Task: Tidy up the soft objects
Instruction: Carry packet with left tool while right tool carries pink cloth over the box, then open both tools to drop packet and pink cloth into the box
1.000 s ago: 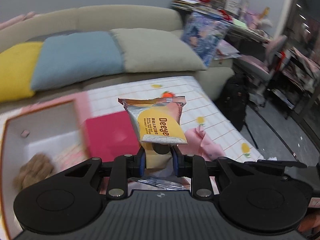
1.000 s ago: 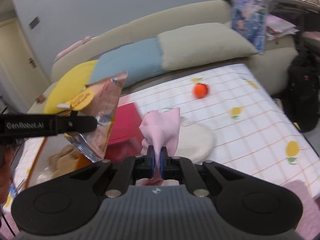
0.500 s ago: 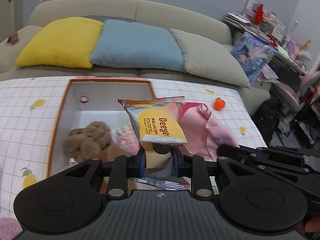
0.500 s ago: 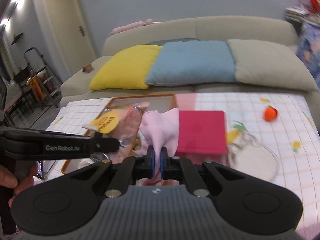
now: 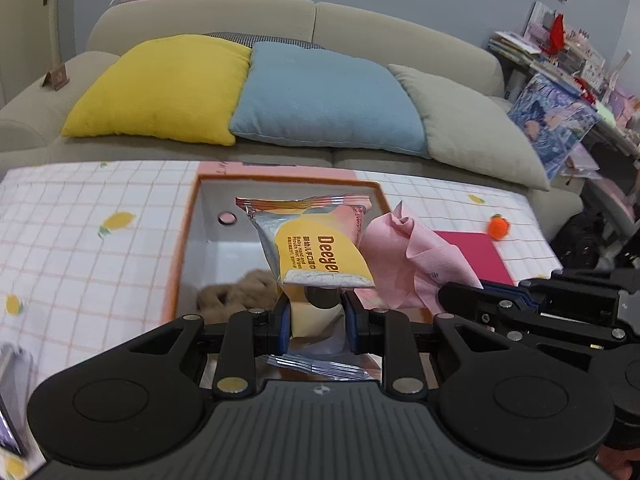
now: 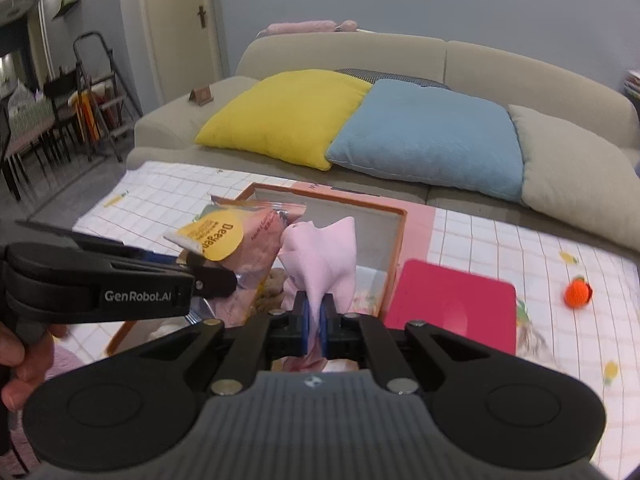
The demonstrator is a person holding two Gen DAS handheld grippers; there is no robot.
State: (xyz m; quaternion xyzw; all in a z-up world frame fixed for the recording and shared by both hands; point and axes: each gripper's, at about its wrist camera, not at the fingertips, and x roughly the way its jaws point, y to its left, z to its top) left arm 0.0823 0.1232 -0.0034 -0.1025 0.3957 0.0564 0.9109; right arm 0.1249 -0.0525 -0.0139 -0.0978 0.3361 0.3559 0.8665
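left gripper (image 5: pixel 314 314): clamped on a wet wipes pack (image 5: pixel 316 242), held upright over the open box (image 5: pixel 188 240)
right gripper (image 6: pixel 316 316): pinching a pink cloth (image 6: pixel 324 256), right beside the pack, also above the box
box: brown plush (image 5: pixel 236 294) inside
table (image 5: pixel 80 248): red lid (image 6: pixel 452 306) by the box, orange ball (image 6: pixel 577 293) further off

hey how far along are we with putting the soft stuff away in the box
Partly there. Done: a brown plush already lies inside the open box. In hand: the left tongs grip a wet wipes pack and the right tongs pinch a pink cloth, both held over the box, not yet released. Left: an orange knitted toy sits on the checked tablecloth.
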